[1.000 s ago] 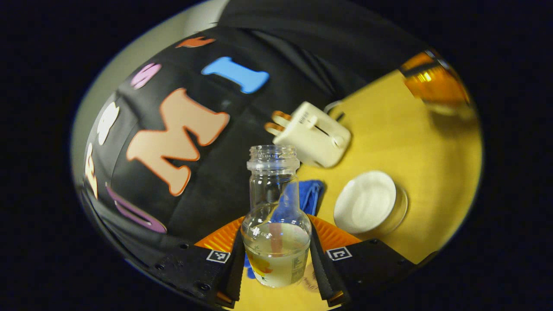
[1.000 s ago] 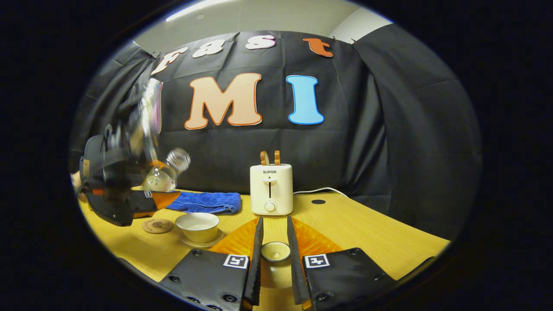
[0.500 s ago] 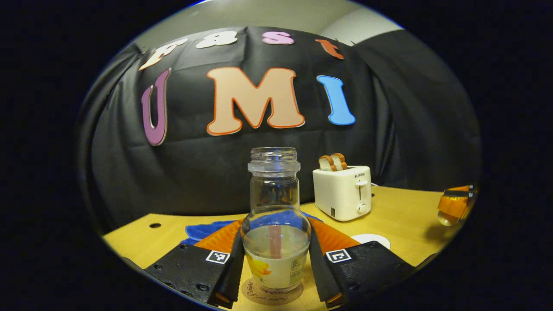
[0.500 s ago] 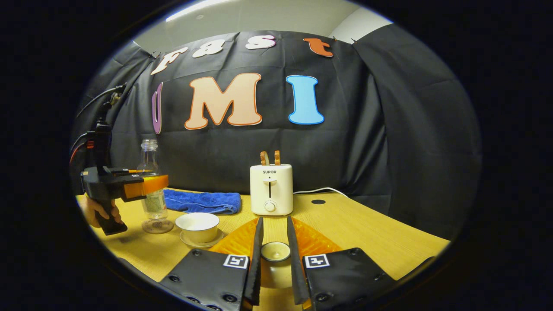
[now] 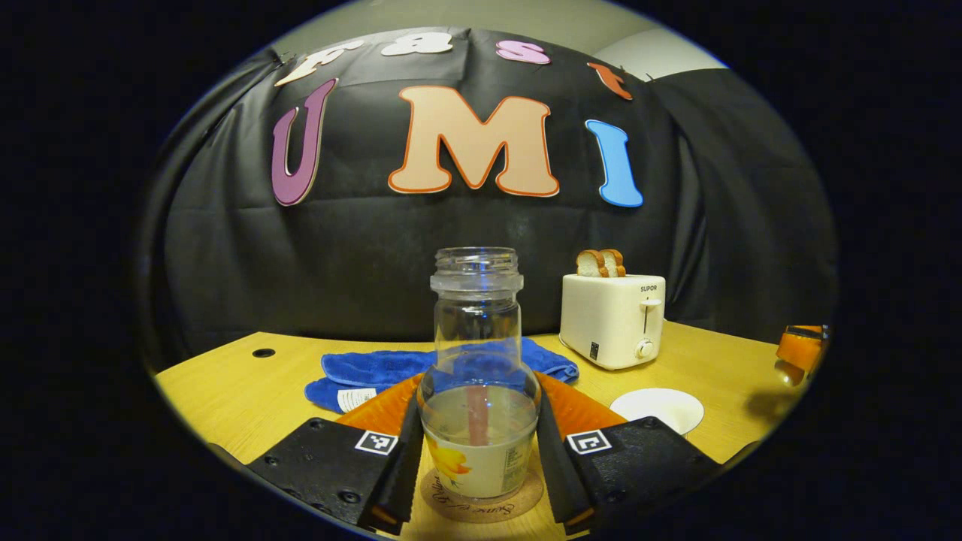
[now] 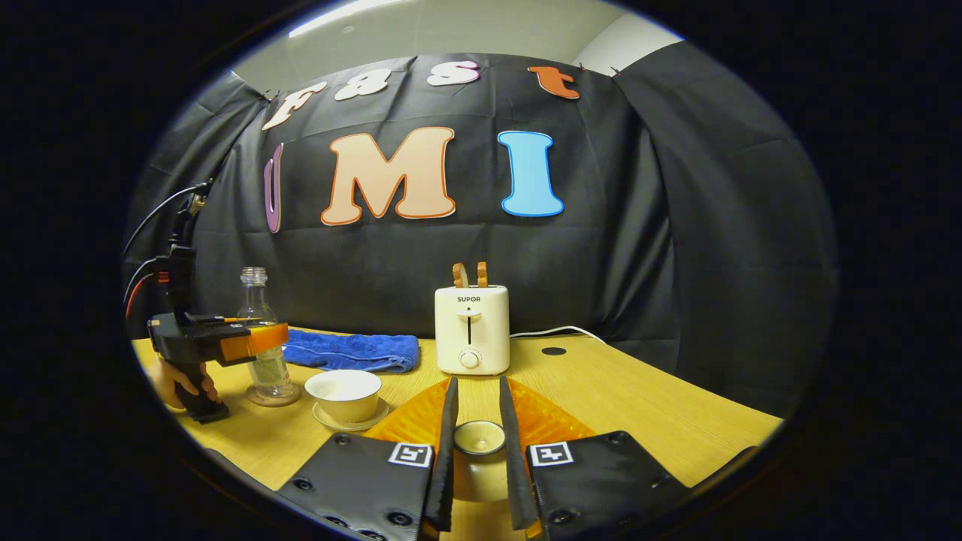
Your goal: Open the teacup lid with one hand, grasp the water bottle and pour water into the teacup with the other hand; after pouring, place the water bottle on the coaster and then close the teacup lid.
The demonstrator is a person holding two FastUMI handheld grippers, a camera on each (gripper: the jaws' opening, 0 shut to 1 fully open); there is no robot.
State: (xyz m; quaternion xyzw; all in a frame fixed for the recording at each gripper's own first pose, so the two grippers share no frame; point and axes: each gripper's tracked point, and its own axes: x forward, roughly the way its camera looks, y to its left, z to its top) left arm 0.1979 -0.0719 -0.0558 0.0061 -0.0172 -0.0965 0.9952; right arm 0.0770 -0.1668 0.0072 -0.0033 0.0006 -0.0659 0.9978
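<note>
left gripper [image 5: 479, 458]: my fingers clamped on both sides of the clear glass water bottle [image 5: 478, 376], uncapped, part full, flower label low on the body.
bottle position: upright, base on the round cork coaster [image 5: 481, 500] or just over it; contact hard to tell from the left gripper view. In the right gripper view the bottle [image 6: 261, 338] looks set down on the yellow wooden table [image 6: 601, 398], my hand [image 6: 176, 379] on the handle.
blue folded towel [image 5: 376, 368]: behind the bottle, apart from it.
teacup: cream ceramic teacup [image 6: 344, 394] on its saucer, open, just right of the bottle, near but apart.
white toaster [image 6: 471, 330]: further back, two slices up, not involved.
right gripper [image 6: 478, 451]: fingers pinching the small cream teacup lid [image 6: 478, 439], held above the table.
stage: pour looks done, bottle placement nearly finished, lid not yet back on.
risk 1: if I release while the bottle sits off-centre or not fully down, it rocks or tips, open neck spills.
risk 2: backing out crooked, a finger drags the bottle towards the cup.
risk 3: lid grip is narrow, could slip or land tilted on the rim.
</note>
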